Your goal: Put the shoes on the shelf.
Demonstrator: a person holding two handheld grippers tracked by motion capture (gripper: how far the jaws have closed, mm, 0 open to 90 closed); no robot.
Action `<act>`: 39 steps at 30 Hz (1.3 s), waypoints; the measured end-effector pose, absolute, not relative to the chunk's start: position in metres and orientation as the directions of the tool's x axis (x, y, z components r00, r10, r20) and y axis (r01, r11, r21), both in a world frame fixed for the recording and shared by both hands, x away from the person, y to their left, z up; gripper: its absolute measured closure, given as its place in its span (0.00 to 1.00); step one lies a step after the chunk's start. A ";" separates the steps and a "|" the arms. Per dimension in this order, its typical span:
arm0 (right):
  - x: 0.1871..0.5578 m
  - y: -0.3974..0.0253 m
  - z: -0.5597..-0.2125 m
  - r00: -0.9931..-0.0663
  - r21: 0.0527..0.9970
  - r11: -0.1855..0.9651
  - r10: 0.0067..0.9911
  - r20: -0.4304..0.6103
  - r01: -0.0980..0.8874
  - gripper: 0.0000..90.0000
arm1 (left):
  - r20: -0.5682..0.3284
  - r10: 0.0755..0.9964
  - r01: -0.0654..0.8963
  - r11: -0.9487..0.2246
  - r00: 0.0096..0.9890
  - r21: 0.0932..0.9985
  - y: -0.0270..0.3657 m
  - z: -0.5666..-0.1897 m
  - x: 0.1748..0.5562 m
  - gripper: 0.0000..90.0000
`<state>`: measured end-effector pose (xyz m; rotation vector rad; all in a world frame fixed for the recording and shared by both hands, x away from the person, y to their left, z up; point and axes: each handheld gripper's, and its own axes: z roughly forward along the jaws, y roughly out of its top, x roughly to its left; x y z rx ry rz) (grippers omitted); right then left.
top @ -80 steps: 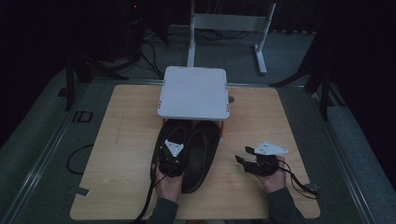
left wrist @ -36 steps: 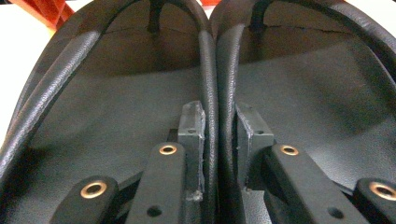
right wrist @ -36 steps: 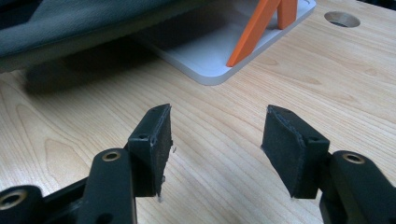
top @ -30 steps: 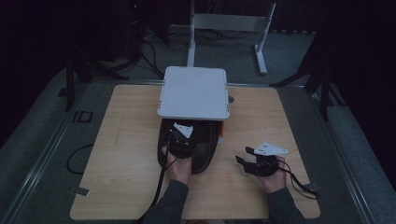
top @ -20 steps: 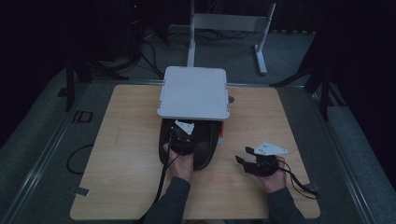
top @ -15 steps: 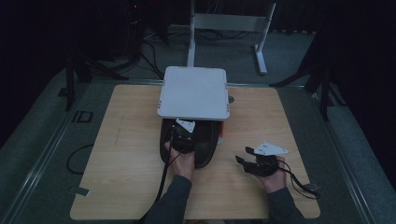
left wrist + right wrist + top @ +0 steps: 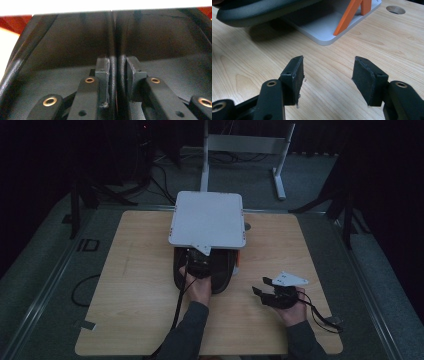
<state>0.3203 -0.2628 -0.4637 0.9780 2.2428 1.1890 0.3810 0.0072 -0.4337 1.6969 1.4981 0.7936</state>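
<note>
A pair of black shoes (image 7: 221, 274) lies side by side on the wooden table, their far ends under a white platform (image 7: 207, 217). My left gripper (image 7: 196, 257) is over the shoes at the platform's front edge. In the left gripper view it (image 7: 115, 72) is shut on the two adjoining inner rims of the shoes (image 7: 65, 45), pinching them together. My right gripper (image 7: 260, 287) rests low over the table to the right of the shoes. It (image 7: 327, 72) is open with bare wood between its pads, and a shoe (image 7: 254, 11) shows at upper left.
The platform stands on orange legs (image 7: 348, 15) over a grey base plate (image 7: 317, 27). A round hole (image 7: 395, 9) is in the table (image 7: 135, 285) beyond it. A cable trails from each gripper. A metal stand (image 7: 245, 145) is on the floor behind the table.
My left gripper has moved away from the person with the shoes, sliding them farther under the white platform. The right gripper has stayed in place.
</note>
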 end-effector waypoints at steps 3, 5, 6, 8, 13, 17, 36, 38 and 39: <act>0.321 -0.263 -0.464 -0.668 0.836 0.390 0.743 -0.038 0.387 0.46 | -0.017 0.991 0.543 -0.057 0.130 0.838 0.007 -0.433 0.384 0.83; 0.321 -0.262 -0.464 -0.668 0.835 0.391 0.743 -0.038 0.387 0.46 | -0.017 0.992 0.543 -0.055 0.127 0.838 0.006 -0.433 0.385 0.83; 0.321 -0.262 -0.464 -0.668 0.835 0.391 0.743 -0.038 0.387 0.46 | -0.015 0.992 0.543 -0.055 0.125 0.838 0.006 -0.433 0.386 0.83; 0.321 -0.263 -0.464 -0.668 0.836 0.389 0.743 -0.037 0.388 0.46 | -0.014 0.993 0.542 -0.055 0.121 0.839 0.005 -0.433 0.388 0.83; 0.321 -0.263 -0.464 -0.668 0.836 0.388 0.744 -0.035 0.388 0.46 | -0.013 0.993 0.536 -0.051 0.115 0.842 0.003 -0.433 0.391 0.83; 0.321 -0.262 -0.464 -0.668 0.835 0.390 0.743 -0.036 0.388 0.46 | -0.012 0.994 0.534 -0.048 0.109 0.844 0.002 -0.432 0.394 0.83; 0.321 -0.262 -0.465 -0.671 0.833 0.393 0.741 -0.036 0.389 0.46 | -0.012 0.996 0.527 -0.038 0.091 0.849 -0.003 -0.432 0.407 0.82; 0.321 -0.262 -0.465 -0.670 0.833 0.393 0.742 -0.036 0.390 0.46 | -0.010 0.996 0.524 -0.039 0.090 0.851 -0.004 -0.431 0.409 0.82; 0.321 -0.262 -0.465 -0.670 0.833 0.393 0.741 -0.036 0.390 0.46 | -0.010 0.996 0.522 -0.038 0.089 0.852 -0.004 -0.431 0.410 0.82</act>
